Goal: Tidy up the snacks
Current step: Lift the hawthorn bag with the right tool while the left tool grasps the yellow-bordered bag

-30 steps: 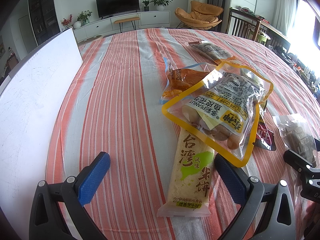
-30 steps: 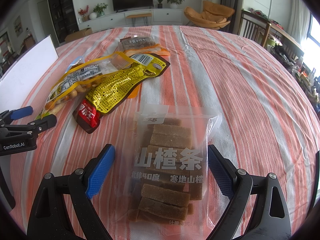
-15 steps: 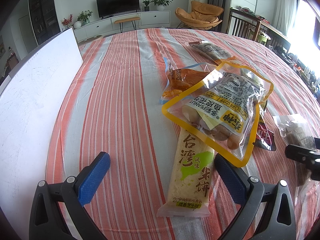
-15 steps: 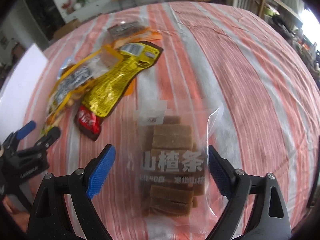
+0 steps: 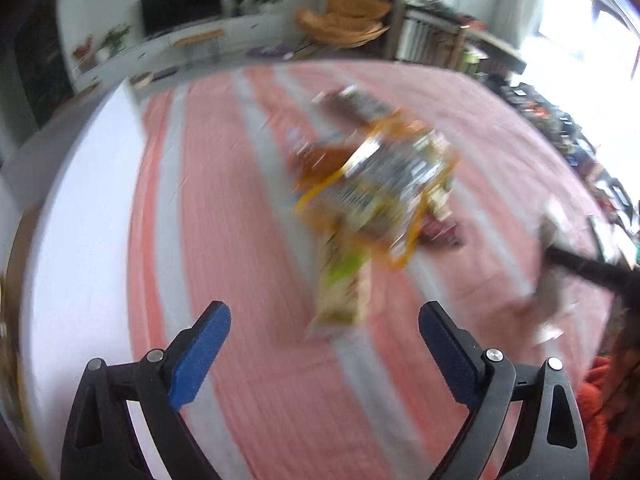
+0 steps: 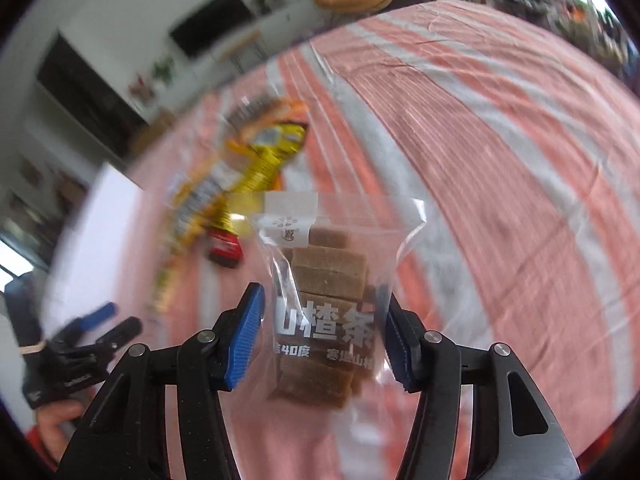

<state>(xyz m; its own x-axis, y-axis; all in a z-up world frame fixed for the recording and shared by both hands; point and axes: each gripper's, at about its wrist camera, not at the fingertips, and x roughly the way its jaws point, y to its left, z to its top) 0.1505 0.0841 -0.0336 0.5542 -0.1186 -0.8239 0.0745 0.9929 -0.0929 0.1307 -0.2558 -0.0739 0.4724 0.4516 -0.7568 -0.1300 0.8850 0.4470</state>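
From the left wrist, the left tool (image 5: 322,326) is hanging wide apart and empty above the striped worktop (image 5: 248,240), short of the blurred snack pile (image 5: 372,196), while from the right wrist the right tool (image 6: 322,326) is squeezing a clear bag (image 6: 332,280) of brown bars, lifted, printed "山楂条".

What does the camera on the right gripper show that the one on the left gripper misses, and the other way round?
Only the right wrist view shows the clear bag of brown bars sharply, squeezed between the right gripper and its blue pads, with white print readable. Only the left wrist view shows the left gripper from behind, open and empty, plus the pale green-marked packet. Both show the striped tablecloth, the blurred yellow snack pile, the white board and the television.
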